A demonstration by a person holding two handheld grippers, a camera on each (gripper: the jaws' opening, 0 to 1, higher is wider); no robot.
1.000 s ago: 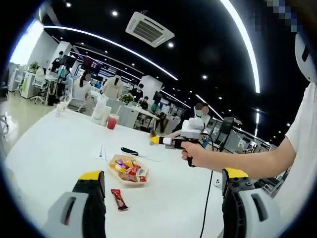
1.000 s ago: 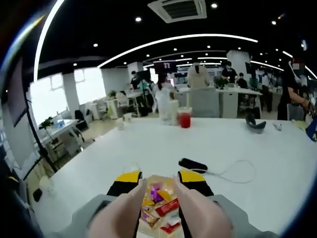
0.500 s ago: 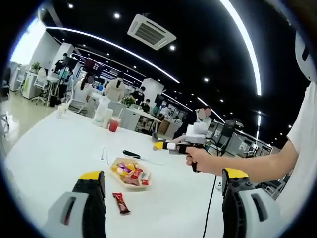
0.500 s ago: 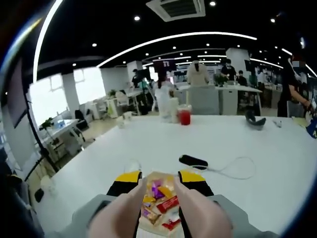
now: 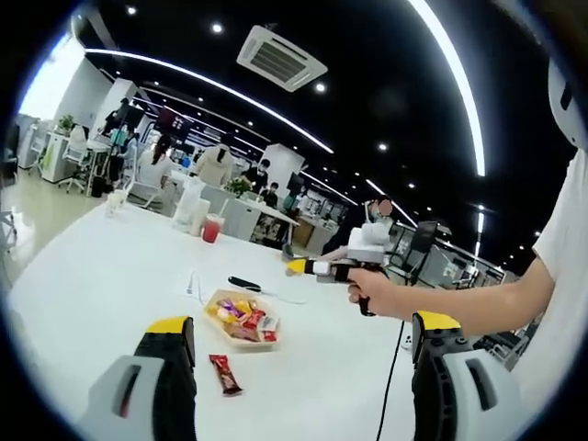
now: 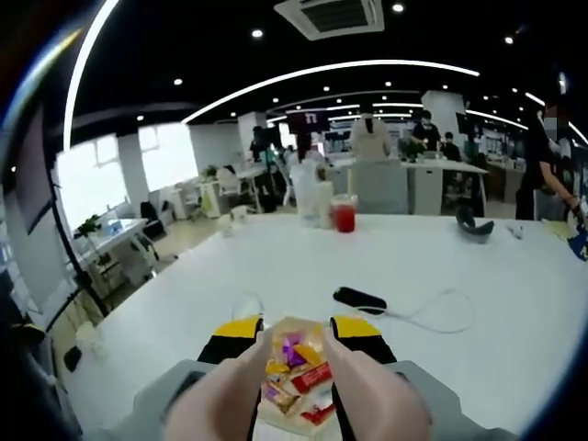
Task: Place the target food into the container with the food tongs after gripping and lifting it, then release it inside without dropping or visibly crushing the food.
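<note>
So in the left gripper view the left gripper [image 5: 294,367] has its jaws spread wide with nothing between them, hanging above the white table [image 5: 101,276]. A red snack bar [image 5: 223,374] lies flat on the table just ahead of the left jaw's yellow tip, towards the inner side, and a bit further out past it sits the container [image 5: 242,318], a shallow tray already loaded with colourful wrapped snacks. Beyond the tray there's a black remote-looking thing [image 5: 243,284] with a white cable next to it, and way further off a red drink cup [image 5: 212,227]. Off to the right and higher up, the right gripper [image 5: 296,266] hangs in the air above the table, held in a hand [image 5: 375,294]; can't tell what it's doing from this angle. In the right gripper view the right gripper [image 6: 294,333] points down at the container [image 6: 296,369], which shows in the narrow gap between its two jaws, jaws only slightly apart, gripping nothing that I can see. No tongs anywhere that I can make out
</note>
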